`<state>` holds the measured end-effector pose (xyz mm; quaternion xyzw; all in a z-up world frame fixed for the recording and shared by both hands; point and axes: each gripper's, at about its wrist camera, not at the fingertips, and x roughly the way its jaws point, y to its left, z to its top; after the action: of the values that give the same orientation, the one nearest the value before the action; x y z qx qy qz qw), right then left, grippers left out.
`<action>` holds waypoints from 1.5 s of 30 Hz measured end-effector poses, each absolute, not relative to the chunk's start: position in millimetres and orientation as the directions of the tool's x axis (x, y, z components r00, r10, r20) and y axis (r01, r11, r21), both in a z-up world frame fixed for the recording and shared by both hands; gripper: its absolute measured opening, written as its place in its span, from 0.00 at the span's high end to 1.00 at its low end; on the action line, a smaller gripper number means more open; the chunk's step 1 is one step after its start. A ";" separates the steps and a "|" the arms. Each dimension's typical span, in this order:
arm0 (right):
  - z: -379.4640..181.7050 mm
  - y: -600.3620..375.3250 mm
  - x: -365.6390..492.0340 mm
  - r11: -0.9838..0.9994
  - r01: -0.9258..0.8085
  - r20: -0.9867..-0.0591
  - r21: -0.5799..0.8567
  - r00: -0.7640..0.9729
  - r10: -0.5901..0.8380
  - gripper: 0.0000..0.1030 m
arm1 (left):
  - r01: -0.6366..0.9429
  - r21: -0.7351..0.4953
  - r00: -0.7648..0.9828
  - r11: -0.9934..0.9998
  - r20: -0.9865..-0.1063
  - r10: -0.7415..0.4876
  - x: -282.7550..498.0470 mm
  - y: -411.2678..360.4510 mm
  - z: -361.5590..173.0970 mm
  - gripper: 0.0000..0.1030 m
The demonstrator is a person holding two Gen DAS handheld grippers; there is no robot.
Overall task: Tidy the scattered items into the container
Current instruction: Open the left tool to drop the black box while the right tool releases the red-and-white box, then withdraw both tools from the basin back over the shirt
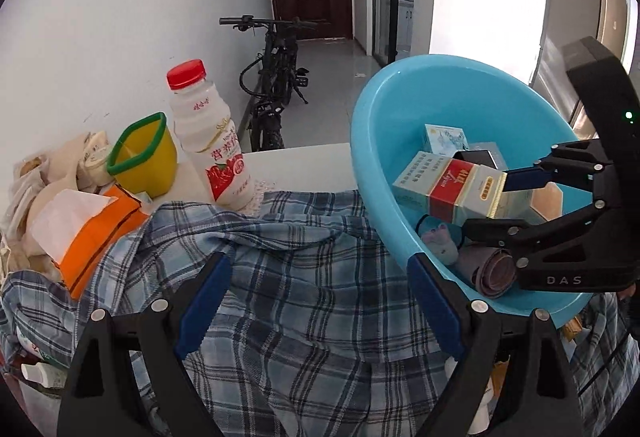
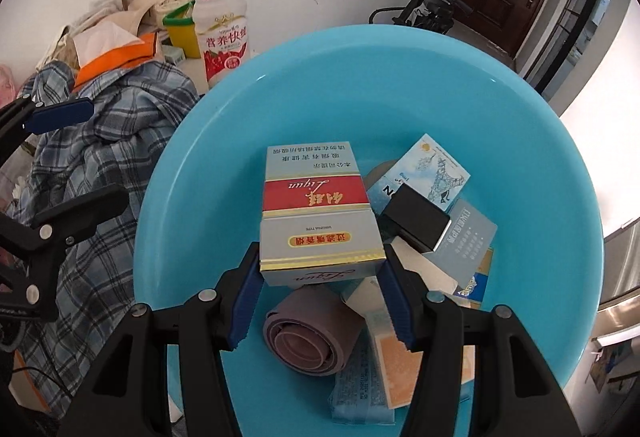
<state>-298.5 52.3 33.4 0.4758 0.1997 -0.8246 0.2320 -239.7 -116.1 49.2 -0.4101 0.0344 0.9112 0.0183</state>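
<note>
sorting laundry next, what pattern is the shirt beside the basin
Blue, white and dark plaid shirt, clearest in the left wrist view.

A silver and red cigarette box [image 2: 318, 221] is being held above the inside of a light blue plastic basin [image 2: 248, 109], its long side pointing away over the hollow. Other items are lying in the basin's bottom: a rolled grey band [image 2: 308, 333], a small black box [image 2: 416, 223], a pale blue pack with a tower drawing [image 2: 434, 165], and flat packets. A plaid shirt [image 1: 288, 277] is lying crumpled just beside the basin.
</note>
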 end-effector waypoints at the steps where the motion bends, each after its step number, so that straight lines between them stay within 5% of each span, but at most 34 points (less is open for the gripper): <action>1: 31.8 50.2 -299.8 -0.810 0.575 -0.881 -0.116 -0.435 -0.183 0.47 | -0.077 0.045 -0.658 -0.996 -0.753 0.017 -240.1 -113.9 48.1 0.12; 7: 26.9 48.5 -302.5 -0.803 0.576 -0.887 -0.150 -0.438 -0.148 0.46 | -0.106 0.042 -0.646 -0.993 -0.763 0.037 -238.0 -109.1 45.2 0.12; 11: 30.3 54.7 -301.0 -0.809 0.568 -0.887 -0.148 -0.438 -0.145 0.36 | -0.107 0.030 -0.642 -0.994 -0.766 0.046 -237.1 -110.2 45.9 0.12; 45: 85.1 162.1 -139.6 -0.869 0.484 -0.839 -0.099 -0.511 -0.189 0.29 | -0.307 0.014 -0.612 -0.951 -0.768 0.187 -134.0 -8.7 80.7 0.12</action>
<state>-139.6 162.1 85.1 0.4537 0.1625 -0.8537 0.1971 -134.0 -8.7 80.7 -0.4181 0.0722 0.8949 0.1380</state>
